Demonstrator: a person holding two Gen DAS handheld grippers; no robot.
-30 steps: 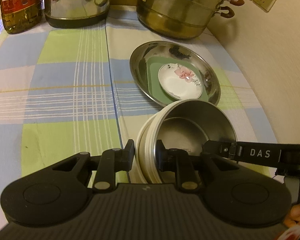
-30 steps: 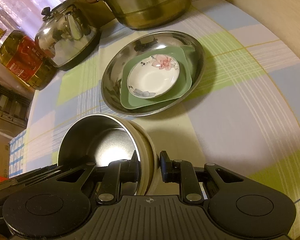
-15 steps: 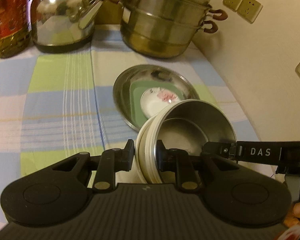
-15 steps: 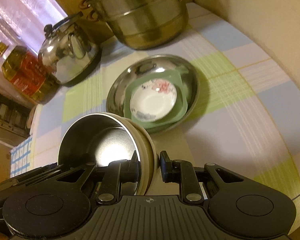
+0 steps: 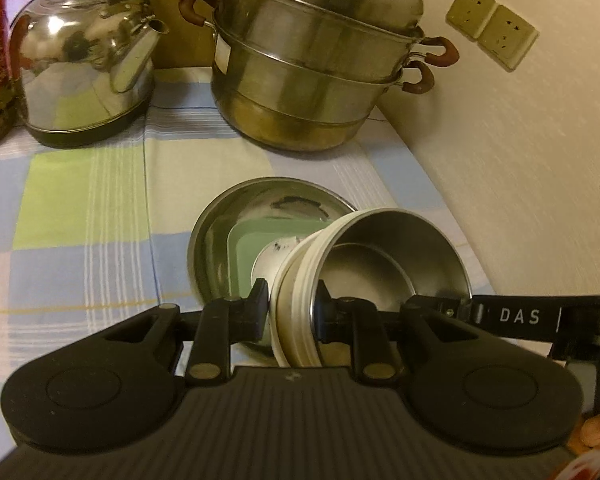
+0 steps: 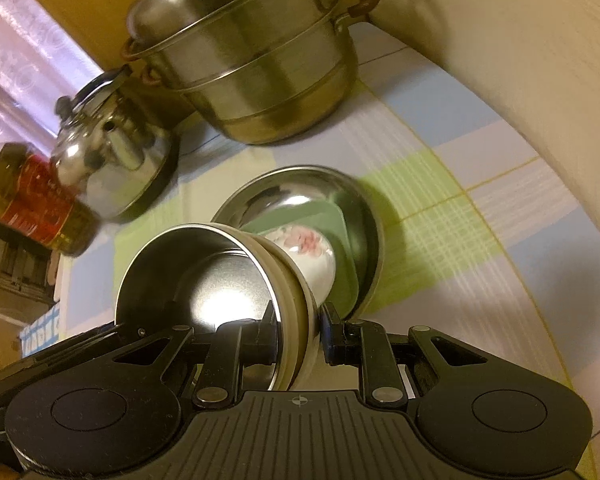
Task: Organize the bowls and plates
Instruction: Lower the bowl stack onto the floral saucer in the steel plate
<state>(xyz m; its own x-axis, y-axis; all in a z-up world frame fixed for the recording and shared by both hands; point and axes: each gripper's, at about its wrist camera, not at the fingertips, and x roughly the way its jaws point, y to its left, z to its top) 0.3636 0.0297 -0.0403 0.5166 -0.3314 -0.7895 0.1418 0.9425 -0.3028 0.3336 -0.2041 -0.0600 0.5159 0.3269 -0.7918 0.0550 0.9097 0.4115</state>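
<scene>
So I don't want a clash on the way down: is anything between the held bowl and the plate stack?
Nothing visible. Both grippers, left and right, hold the steel-lined bowl over the flowered saucer, green plate and steel dish.

left gripper: black, ribbed body, brass screws | marking: "DAS" | skin: perhaps fingertip
</scene>
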